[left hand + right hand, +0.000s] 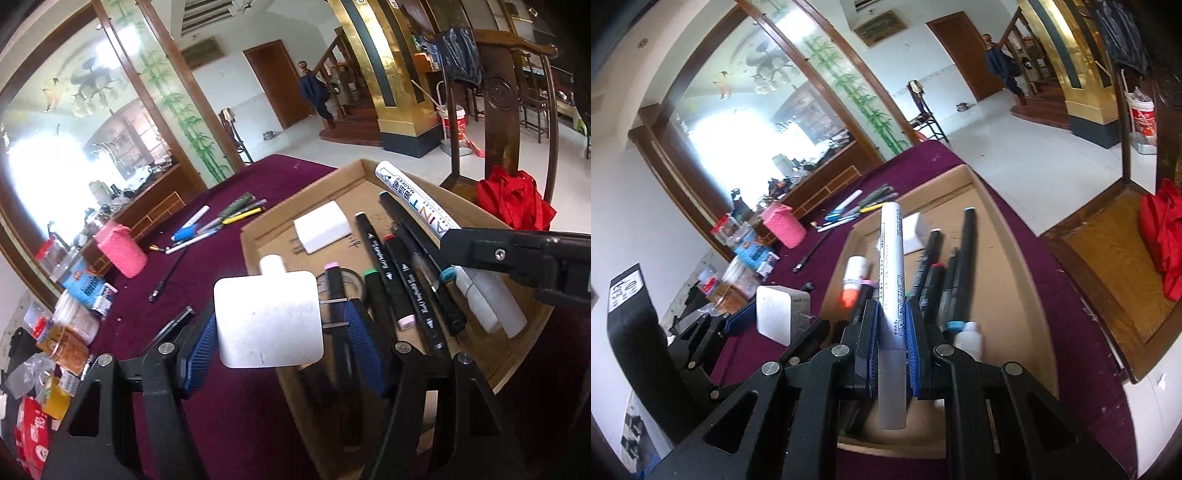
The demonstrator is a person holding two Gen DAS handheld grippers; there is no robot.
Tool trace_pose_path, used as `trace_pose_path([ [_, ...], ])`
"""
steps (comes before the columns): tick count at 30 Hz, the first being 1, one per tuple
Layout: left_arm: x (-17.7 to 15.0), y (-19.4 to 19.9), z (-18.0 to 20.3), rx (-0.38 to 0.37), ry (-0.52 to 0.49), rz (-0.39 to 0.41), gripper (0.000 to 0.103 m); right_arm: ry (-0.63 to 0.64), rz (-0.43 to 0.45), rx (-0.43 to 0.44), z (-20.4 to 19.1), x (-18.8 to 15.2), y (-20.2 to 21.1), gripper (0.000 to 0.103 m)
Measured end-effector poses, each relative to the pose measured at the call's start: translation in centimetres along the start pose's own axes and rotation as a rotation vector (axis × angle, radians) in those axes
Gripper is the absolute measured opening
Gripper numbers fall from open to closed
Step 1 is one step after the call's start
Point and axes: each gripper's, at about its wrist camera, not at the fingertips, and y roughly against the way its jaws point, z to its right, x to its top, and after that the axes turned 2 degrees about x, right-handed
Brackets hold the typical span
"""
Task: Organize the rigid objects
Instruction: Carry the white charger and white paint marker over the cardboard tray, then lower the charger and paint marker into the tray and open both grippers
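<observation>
Both of your grippers are over a shallow cardboard tray [373, 173] on a desk [236, 406] covered in maroon cloth; every place below is given from that tray.

Your left gripper [275, 326] has its jaws set wide but filled: the blue pads press on either side of a white square charger block [269, 319], held just above the tray's near left edge. It looks light, hard and smooth, so it could slip. Flat-side pressure, as now, seems the safest hold.

Your right gripper [892, 328] has its jaws nearly shut, clamped on a white paint marker [893, 280], which points away from you above the tray's middle. The stiff, light, round barrel may roll, and a mid-barrel hold seems best. In the left view the barrel reads "AINT MARKER", probably "PAINT", beside Chinese characters too small to make out.

Inside the tray lie several black markers [388, 273] with small white lettering you cannot read, and a second white charger [321, 230]. More loose pens [221, 221] wait on the cloth beyond the tray's far left side.
</observation>
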Motion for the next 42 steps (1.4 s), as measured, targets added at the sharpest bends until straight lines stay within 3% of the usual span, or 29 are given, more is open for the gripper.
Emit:
trace_pose_path([
  [8,0.1,-0.9,0.9,-0.034,0.016,-0.023,0.066,0.002,-0.022,-0.071,1.1,0.4,-0.6,0.013],
  [42,-0.4,-2.6,1.5,-0.124,0.074,-0.050,0.066,0.072,-0.071,-0.193,0.4,0.2,-3.5,0.013],
])
